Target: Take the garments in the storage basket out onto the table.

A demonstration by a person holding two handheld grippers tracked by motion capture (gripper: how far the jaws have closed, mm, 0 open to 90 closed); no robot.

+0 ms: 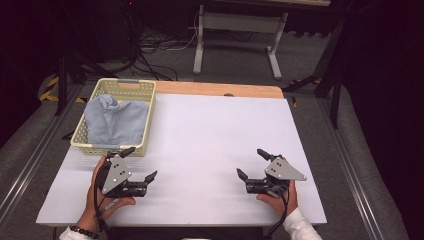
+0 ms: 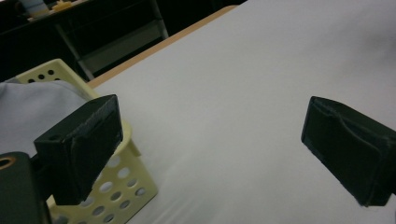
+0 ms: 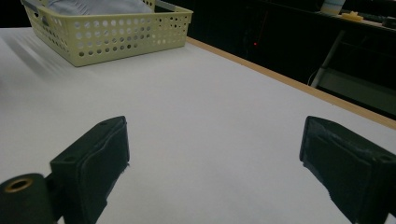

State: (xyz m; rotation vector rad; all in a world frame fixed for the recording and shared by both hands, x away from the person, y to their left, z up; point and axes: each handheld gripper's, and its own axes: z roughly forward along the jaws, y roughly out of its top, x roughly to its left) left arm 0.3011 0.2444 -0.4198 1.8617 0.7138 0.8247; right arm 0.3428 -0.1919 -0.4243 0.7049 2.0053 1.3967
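Note:
A pale yellow perforated basket (image 1: 80,137) stands at the table's left rear and holds a crumpled light blue cloth (image 1: 116,120). My left gripper (image 1: 140,164) rests near the front left, just in front of the basket, open and empty. In the left gripper view the basket (image 2: 116,186) sits right behind the left jaw, with the cloth (image 2: 28,112) inside it. My right gripper (image 1: 252,162) lies at the front right, open, with nothing between its jaws. The right gripper view shows the basket (image 3: 107,39) far off across the white table (image 3: 201,107).
The white tabletop (image 1: 215,135) has a wooden strip (image 1: 220,89) along its far edge. Beyond it stand a white table frame (image 1: 235,37) and cables (image 1: 150,55) on the floor. Dark stands flank both sides.

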